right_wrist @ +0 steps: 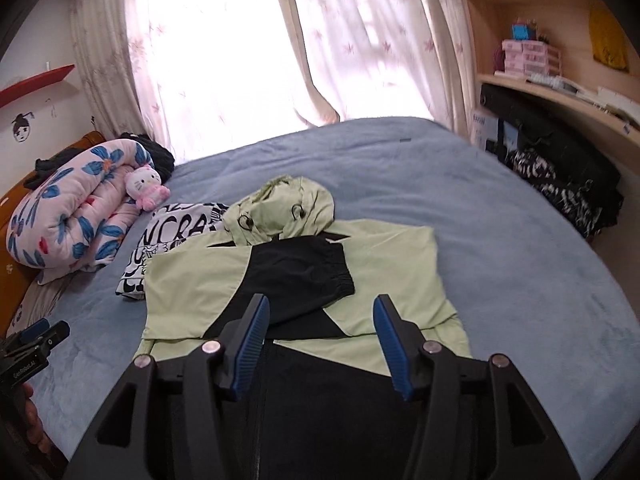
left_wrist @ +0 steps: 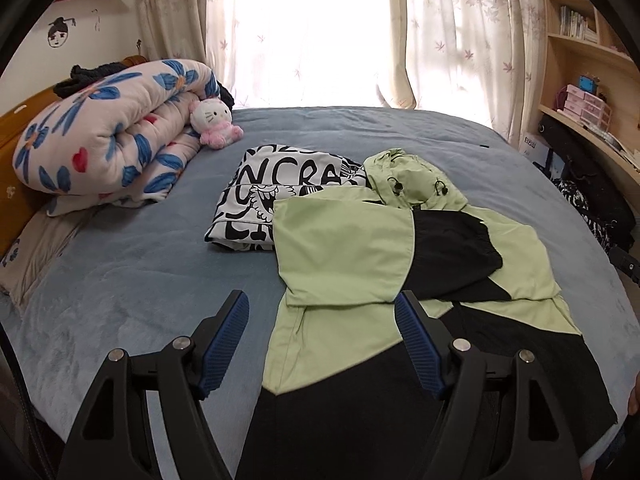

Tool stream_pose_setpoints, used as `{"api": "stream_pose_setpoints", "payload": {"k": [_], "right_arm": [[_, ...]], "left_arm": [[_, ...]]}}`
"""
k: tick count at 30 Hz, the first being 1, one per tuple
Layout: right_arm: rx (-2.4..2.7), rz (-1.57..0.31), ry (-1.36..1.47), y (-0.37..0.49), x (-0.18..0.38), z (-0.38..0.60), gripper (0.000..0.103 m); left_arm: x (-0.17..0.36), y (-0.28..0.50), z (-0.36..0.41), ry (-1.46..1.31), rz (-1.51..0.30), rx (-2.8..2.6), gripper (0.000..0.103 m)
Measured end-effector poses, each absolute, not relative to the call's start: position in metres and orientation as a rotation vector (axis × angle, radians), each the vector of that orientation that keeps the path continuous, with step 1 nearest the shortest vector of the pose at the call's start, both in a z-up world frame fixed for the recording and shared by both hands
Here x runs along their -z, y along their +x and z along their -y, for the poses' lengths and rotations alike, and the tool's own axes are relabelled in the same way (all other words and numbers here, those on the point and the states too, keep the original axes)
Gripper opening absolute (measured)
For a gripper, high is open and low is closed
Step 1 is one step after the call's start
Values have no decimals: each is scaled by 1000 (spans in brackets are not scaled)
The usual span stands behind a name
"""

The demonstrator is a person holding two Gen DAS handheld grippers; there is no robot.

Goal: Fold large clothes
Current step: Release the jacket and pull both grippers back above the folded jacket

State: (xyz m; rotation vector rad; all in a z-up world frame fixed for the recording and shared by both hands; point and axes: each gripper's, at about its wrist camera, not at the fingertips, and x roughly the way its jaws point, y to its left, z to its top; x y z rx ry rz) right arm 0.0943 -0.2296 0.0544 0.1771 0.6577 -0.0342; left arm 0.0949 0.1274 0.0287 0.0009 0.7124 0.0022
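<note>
The black lower panel (right_wrist: 320,400) of the green-and-black hooded jacket (left_wrist: 344,248) lies under both empty, wide-open grippers, left gripper (left_wrist: 320,344) and right gripper (right_wrist: 320,344); I think lifting this hem carelessly could undo the folded sleeves (right_wrist: 296,272).

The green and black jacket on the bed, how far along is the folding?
Done: both sleeves of the green and black jacket lie folded across its chest. In hand: nothing; left gripper and right gripper are open above it. Left: folding the body and hood.
</note>
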Motion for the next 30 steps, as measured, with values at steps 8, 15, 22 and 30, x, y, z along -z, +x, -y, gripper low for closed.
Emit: {"api": "stream_pose_setpoints", "payload": {"k": [8,15,22,30], "right_arm": [[38,-618,150,41,-62,237,57],[48,-629,128,1,-45,244,59],[70,-654,82,-37,-17,248,63],[103,-702,76,-69,12,263,64]], "left_arm": [[-28,47,-125,-14,-723,6,74],[-10,10,-128,-26,-740,3,74],[17,-21,-139,-27,-779,-11,74],[44,-40,-150,-27,-822,-14,74]]}}
